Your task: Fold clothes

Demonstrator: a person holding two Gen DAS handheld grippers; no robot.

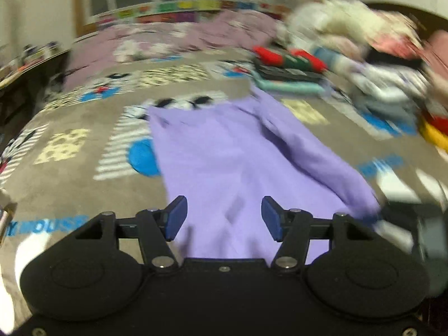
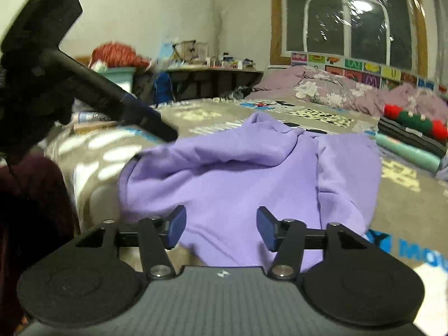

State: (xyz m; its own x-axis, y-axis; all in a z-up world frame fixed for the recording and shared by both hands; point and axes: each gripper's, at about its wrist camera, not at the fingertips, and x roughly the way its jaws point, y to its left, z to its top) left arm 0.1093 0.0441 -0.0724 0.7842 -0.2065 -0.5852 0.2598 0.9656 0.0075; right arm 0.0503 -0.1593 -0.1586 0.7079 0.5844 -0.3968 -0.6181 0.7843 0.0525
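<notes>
A lilac garment (image 1: 238, 154) is seen spread on the bed (image 1: 84, 190), lying on a grey cartoon-print blanket near the bed's front edge. In the right wrist view it is rumpled, with one side doubled over in a loose flap and a raised ridge across its middle; no neat fold is visible, so the folding of this piece is judged to be at an early stage.

The left gripper (image 1: 224, 218) is held low over the near hem, its blue fingers (image 1: 176, 218) set wide apart with nothing between them but cloth seen beyond. The right gripper (image 2: 221, 228) is likewise held over the near part of the garment (image 2: 238, 184), fingers (image 2: 176, 226) well apart and clamped on nothing. Whether either touches the fabric cannot be told.

Beyond the garment a small stack of folded clothes (image 2: 411, 137) is seen, which suggests part of the task is done. Farther right in the left view, a blurred heap of mixed clothes (image 1: 378, 64) is seen, apparently unfolded, so much is judged to be left. The lilac piece remains to be flattened, folded and added to the stack.
</notes>
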